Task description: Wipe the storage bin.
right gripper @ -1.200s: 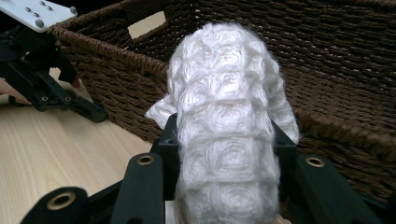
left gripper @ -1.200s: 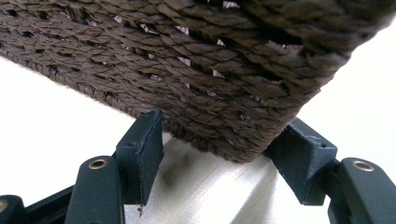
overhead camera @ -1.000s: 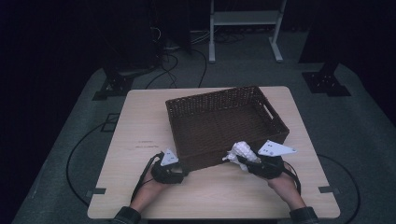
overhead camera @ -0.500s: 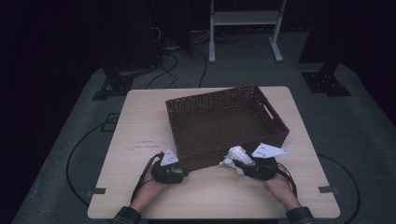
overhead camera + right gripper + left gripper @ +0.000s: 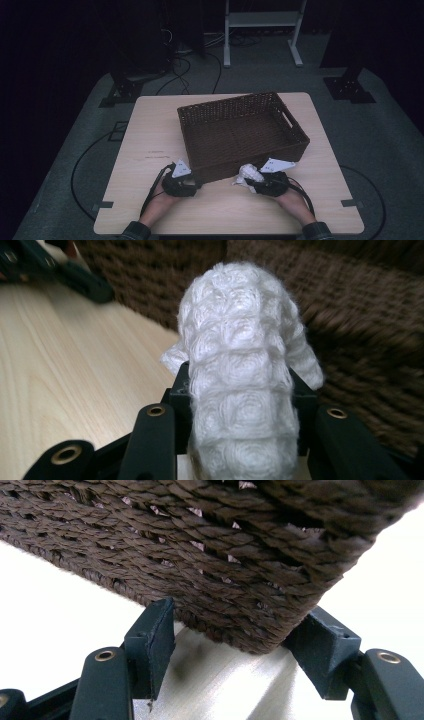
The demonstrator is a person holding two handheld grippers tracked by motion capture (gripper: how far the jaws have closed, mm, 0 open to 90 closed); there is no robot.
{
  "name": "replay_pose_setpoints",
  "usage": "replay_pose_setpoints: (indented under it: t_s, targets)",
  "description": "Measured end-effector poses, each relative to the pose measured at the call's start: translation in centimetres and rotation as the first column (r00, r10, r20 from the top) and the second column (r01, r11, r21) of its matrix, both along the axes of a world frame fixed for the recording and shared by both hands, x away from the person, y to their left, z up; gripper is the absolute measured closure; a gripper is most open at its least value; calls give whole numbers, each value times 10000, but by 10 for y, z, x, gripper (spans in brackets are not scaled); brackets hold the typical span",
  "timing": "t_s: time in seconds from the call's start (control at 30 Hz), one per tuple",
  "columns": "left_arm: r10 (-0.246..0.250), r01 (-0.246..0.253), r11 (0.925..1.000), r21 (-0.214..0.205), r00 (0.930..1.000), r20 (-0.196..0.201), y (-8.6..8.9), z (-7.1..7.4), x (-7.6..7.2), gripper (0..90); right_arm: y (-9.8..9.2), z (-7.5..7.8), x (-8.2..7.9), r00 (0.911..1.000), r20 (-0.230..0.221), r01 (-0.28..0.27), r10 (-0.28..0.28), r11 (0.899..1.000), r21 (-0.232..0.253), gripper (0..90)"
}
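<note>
High view: brown basket [image 5: 243,135] mid-bench [image 5: 150,135]; left gripper [image 5: 186,186] at its 7 o'clock corner, prob. steadying it. Right gripper [image 5: 256,182] at 5, wrist low, hand flat.

Left gripper view: jaws straddle the basket corner [image 5: 240,570], parted, not clamped.

Right gripper view: jaws clenched on white cloth [image 5: 245,390], just short of basket wall [image 5: 360,340], ready to load.

The wicker basket [image 5: 243,136] blocks the way ahead of both tongs: its near wall stands right in front of the right tongs [image 5: 256,183], and its near corner sits between the jaws of the left tongs [image 5: 192,184]. Bare table [image 5: 145,145] lies open outward of the left tongs, and also between the two.
</note>
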State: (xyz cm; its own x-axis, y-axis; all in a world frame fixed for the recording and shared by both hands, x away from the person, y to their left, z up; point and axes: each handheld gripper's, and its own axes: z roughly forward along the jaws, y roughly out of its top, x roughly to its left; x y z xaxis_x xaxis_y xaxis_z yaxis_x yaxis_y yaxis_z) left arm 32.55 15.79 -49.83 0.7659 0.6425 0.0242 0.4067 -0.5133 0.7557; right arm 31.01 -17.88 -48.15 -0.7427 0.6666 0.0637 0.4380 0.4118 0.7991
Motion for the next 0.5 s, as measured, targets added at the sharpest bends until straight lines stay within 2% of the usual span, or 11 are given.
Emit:
replay_pose_setpoints:
  t_s: [0.1,0.27,0.5]
  targets:
    - [4,-4,10000,-2,10000,0,0,0,0,357,3,-5,1,10000,-50,-16,16,10000,54,600]
    - [1,-1,10000,0,10000,-1,0,0,0,357,2,-3,0,10000,-21,-17,17,10000,82,603]
    - [8,-8,10000,-12,10000,-3,0,0,0,357,0,12,-4,9995,316,-53,42,9993,374,602]
